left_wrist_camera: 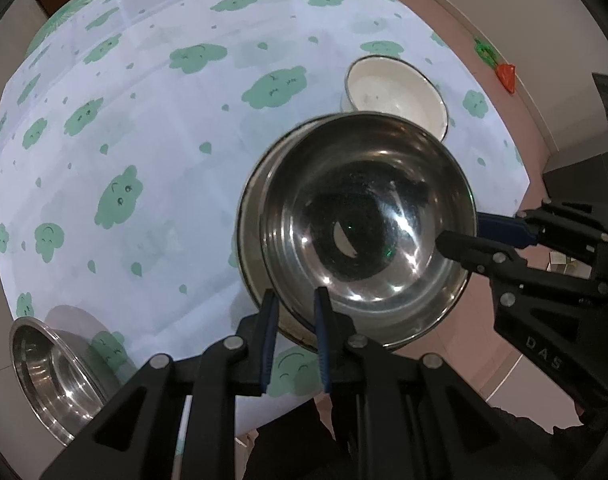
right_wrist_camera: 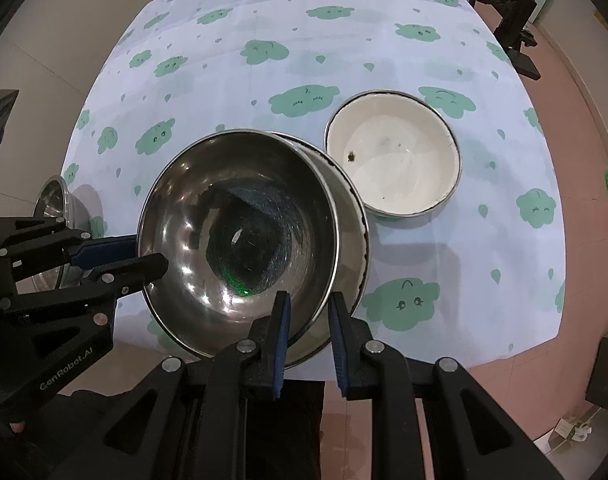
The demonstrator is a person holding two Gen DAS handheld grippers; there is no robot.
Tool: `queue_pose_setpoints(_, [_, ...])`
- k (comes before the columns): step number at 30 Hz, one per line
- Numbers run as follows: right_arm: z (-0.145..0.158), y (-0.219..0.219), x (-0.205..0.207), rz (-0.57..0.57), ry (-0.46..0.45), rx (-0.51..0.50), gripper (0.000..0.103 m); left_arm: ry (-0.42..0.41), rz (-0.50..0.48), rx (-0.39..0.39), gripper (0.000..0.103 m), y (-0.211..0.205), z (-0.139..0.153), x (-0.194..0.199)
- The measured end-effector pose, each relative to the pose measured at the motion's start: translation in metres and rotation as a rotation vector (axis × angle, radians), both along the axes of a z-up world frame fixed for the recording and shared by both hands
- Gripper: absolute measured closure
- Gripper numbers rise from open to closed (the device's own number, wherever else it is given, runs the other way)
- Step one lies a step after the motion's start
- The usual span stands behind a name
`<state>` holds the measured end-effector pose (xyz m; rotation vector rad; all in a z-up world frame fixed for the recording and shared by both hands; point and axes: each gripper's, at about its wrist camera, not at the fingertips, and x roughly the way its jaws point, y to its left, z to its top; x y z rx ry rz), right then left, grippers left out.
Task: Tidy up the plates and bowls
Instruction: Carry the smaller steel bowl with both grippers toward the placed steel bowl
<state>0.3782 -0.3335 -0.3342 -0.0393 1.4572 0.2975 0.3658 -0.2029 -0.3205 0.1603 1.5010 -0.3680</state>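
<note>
Holding a shiny stainless-steel bowl (left_wrist_camera: 367,224) from two sides, I have my left gripper (left_wrist_camera: 295,308) and my right gripper (right_wrist_camera: 308,312) each straddling its rim, one blue-padded finger inside and one outside. Both sets of jaws stand narrowly apart around the metal wall; whether the pads press the rim firmly I cannot tell from these views. In the left wrist view, my right gripper (left_wrist_camera: 459,236) reaches in from the right edge onto the bowl's rim. The steel bowl sits tilted in a larger, shallow dark-rimmed bowl (right_wrist_camera: 353,216) that rests on the worktop (right_wrist_camera: 264,20), which is covered in a pale cloth printed with green clouds. Just beyond, touching or nearly touching the stack, stands a round cream enamel bowl with a dark rim (right_wrist_camera: 399,160), upright, with a few small specks inside. A second stainless-steel bowl (left_wrist_camera: 52,368) sits apart at the near left of the worktop, close to its edge.
</note>
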Motion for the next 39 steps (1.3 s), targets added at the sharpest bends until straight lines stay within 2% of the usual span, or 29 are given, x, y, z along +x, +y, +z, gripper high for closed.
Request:
queue_pose_setpoints(11, [-0.007,0.002,0.0,0.008,0.024,-0.007,0.082,0.026,-0.003,-0.005,0.088,0.001,-0.009,-0.001])
queue_pose_setpoints(39, [-0.013,0.003,0.004,0.026,0.052,-0.007,0.079,0.015,0.012,0.001,0.087,0.002,-0.01,0.0])
